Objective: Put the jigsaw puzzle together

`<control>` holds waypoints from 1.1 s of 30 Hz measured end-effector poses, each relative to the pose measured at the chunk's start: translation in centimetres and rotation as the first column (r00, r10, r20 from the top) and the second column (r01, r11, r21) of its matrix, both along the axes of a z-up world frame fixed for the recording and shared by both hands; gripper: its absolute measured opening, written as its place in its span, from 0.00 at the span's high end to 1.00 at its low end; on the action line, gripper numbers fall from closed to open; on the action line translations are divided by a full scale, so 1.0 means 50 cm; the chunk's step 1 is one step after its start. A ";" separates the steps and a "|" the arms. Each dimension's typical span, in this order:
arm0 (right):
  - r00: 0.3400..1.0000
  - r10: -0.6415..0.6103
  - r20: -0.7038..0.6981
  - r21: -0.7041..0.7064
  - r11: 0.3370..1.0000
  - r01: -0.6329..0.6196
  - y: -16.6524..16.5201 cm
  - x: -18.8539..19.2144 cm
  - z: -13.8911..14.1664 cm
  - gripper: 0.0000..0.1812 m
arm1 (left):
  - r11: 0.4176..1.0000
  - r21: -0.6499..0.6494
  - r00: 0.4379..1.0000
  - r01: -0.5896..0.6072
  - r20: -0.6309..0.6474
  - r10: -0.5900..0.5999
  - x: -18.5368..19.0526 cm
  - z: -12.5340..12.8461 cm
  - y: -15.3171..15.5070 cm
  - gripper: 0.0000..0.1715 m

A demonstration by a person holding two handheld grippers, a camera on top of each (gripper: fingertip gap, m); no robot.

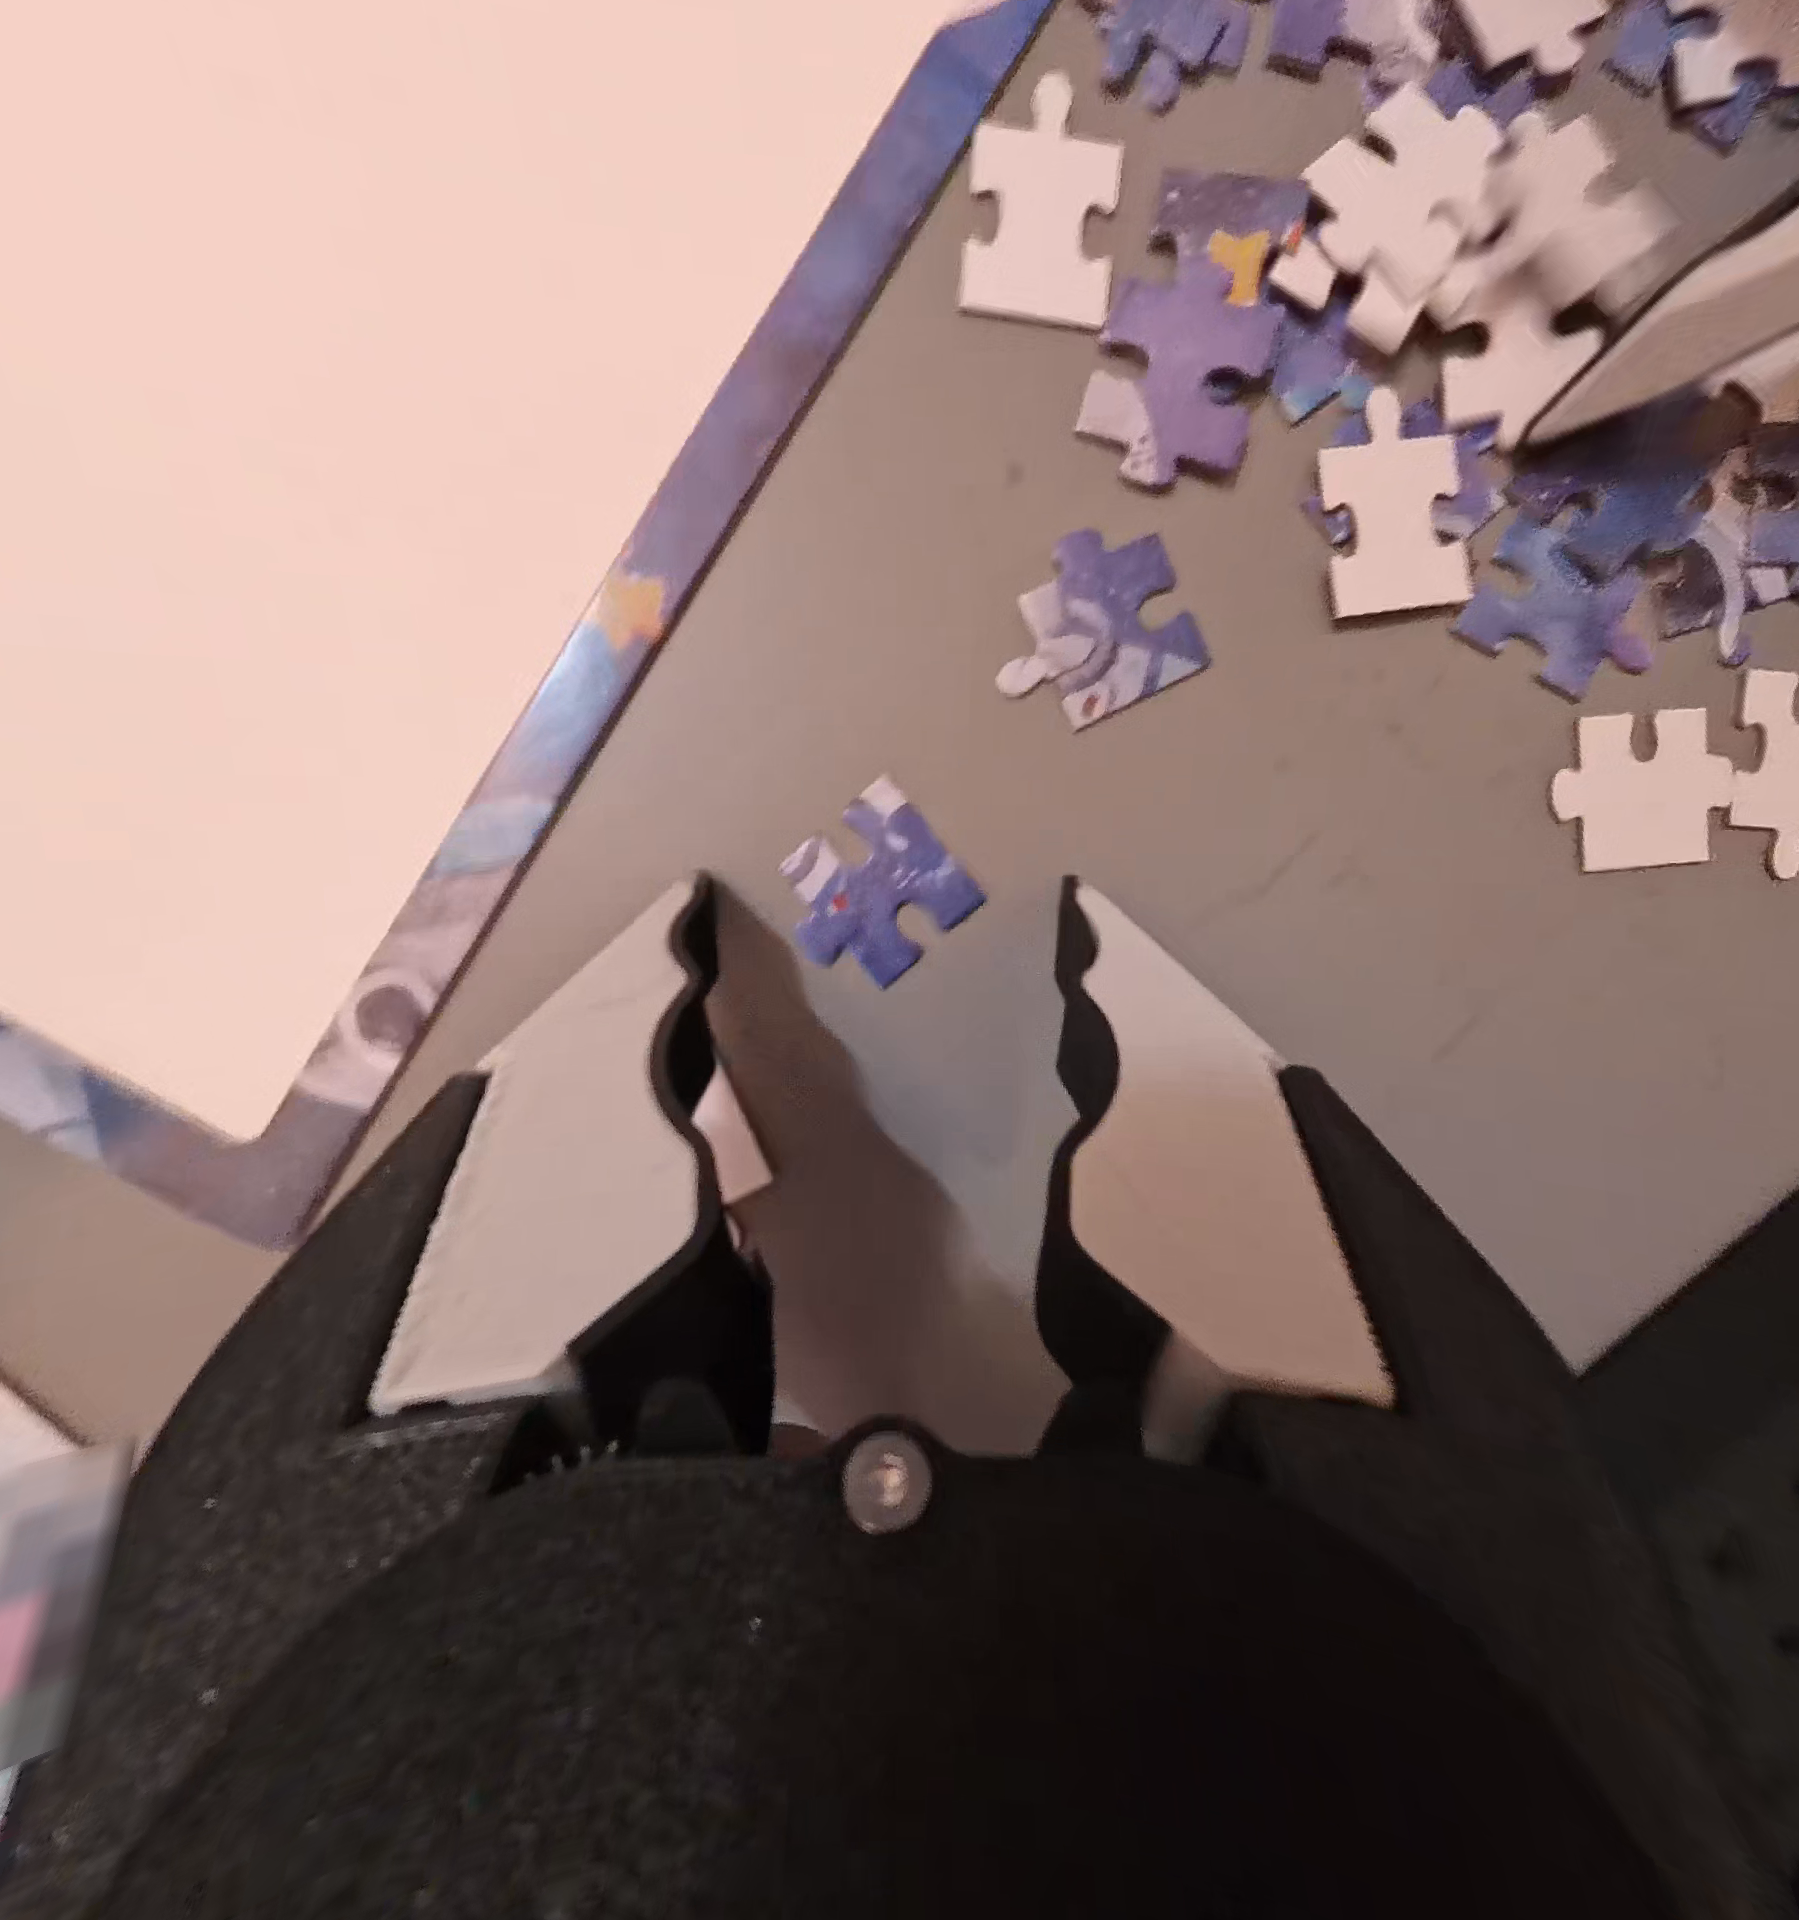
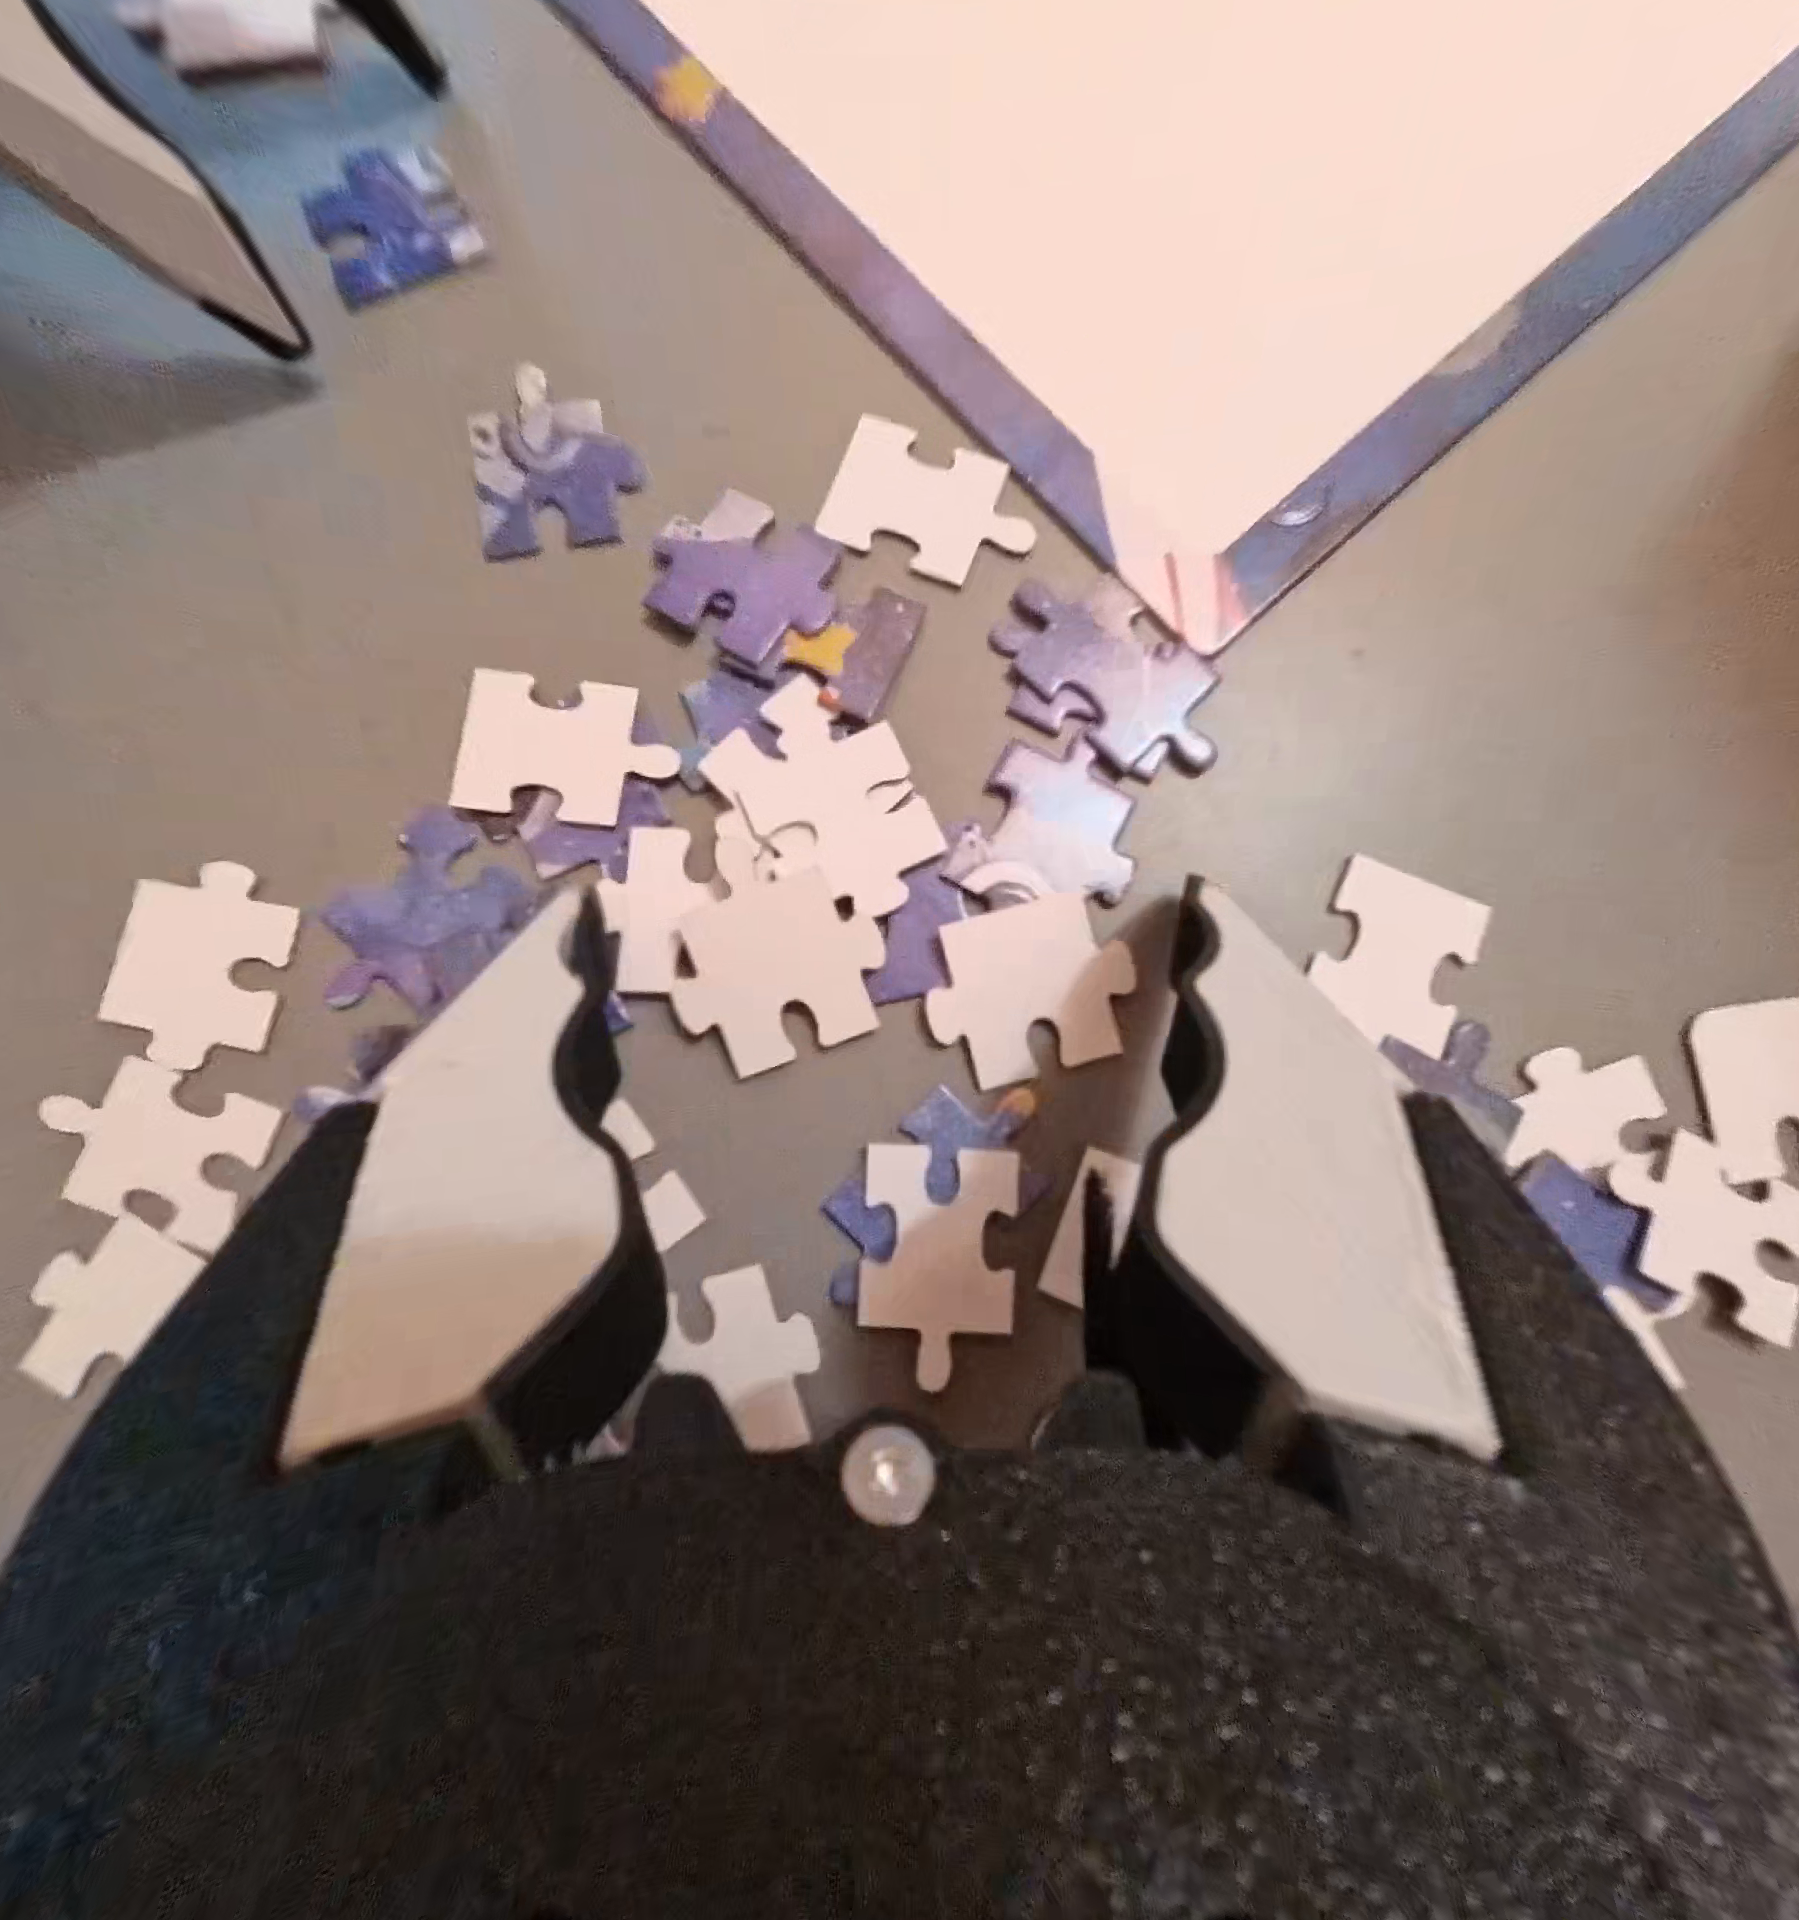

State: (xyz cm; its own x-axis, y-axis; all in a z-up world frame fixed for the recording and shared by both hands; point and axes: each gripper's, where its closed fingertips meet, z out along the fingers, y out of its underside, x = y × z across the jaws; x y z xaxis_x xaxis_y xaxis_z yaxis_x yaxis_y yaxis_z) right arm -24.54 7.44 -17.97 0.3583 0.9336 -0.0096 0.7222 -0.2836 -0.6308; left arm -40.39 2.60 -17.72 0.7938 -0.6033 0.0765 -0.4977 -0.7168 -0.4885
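In the left wrist view my left gripper (image 1: 884, 883) hangs released over the grey bench (image 1: 1238, 1039), jaws spread and empty. A single blue puzzle piece (image 1: 882, 899) lies face up on the bench between its tips, nearer the left finger. The puzzle frame (image 1: 604, 644), blue-bordered with a pale blank inside, runs just beside it. The heap of loose pieces (image 1: 1446, 270) lies farther off.

In the right wrist view my right gripper (image 2: 890, 899) is also spread wide, grasping nothing, low over the heap of loose pieces (image 2: 801, 831), many white side up. The frame's corner (image 2: 1201, 639) touches the heap. The left gripper's finger (image 2: 136, 208) shows farther off near the blue piece (image 2: 391, 223).
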 end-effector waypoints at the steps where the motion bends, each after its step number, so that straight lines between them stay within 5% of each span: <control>1: 1.000 -0.006 0.004 -0.029 1.000 0.006 -0.003 -0.004 -0.007 0.39 | 1.000 0.008 1.000 0.008 -0.013 -0.008 0.011 -0.003 0.001 0.65; 5: 1.000 -0.013 0.012 -0.011 1.000 0.013 -0.006 0.018 -0.003 0.51 | 0.999 0.034 0.999 0.024 -0.049 -0.022 0.047 -0.003 -0.002 0.86; 8: 1.000 -0.005 0.017 -0.028 1.000 0.006 -0.016 0.047 0.004 0.78 | 0.998 0.031 0.996 0.056 -0.067 -0.054 0.065 -0.003 -0.012 0.99; 12: 0.999 0.012 -0.041 -0.079 0.997 -0.016 -0.044 0.079 0.021 0.79 | 0.992 0.064 0.994 0.106 -0.032 -0.104 0.094 0.016 -0.010 1.00; 18: 0.879 -0.083 -0.470 -0.022 0.996 0.083 -0.015 0.126 0.202 0.78 | 0.973 0.226 0.917 0.041 0.378 -0.126 0.151 0.185 0.017 0.99; 20: 0.826 -0.090 -0.557 -0.068 0.996 0.062 -0.017 0.129 0.227 0.75 | 0.978 0.160 0.957 0.132 0.238 -0.168 0.096 0.149 -0.007 0.87; 22: 0.889 -0.136 -0.437 -0.099 0.990 0.102 -0.006 0.137 0.170 0.61 | 0.965 0.110 0.970 0.239 -0.075 -0.232 -0.004 0.082 -0.035 0.84; 24: 0.942 -0.122 -0.311 -0.049 0.992 0.113 -0.004 0.131 0.121 0.62 | 0.954 -0.002 0.925 0.299 -0.247 -0.290 -0.072 0.028 -0.078 0.87; 30: 0.974 -0.077 -0.214 -0.044 0.997 0.069 0.012 0.007 0.088 0.57 | 0.954 0.032 0.953 0.297 -0.079 -0.293 0.000 0.008 -0.070 0.87; 33: 0.971 -0.094 -0.218 -0.048 0.995 0.086 0.040 -0.071 0.084 0.60 | 0.933 0.078 0.931 0.352 0.074 -0.358 0.115 0.005 -0.064 0.87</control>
State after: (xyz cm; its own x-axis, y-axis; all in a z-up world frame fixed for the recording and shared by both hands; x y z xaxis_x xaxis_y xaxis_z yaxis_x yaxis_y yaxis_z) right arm -28.09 9.45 -13.75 0.4257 0.8951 -0.1326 0.5375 -0.3681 -0.7587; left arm -34.63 -0.58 -17.47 0.5192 -0.8501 0.0880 -0.6684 -0.4680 -0.5781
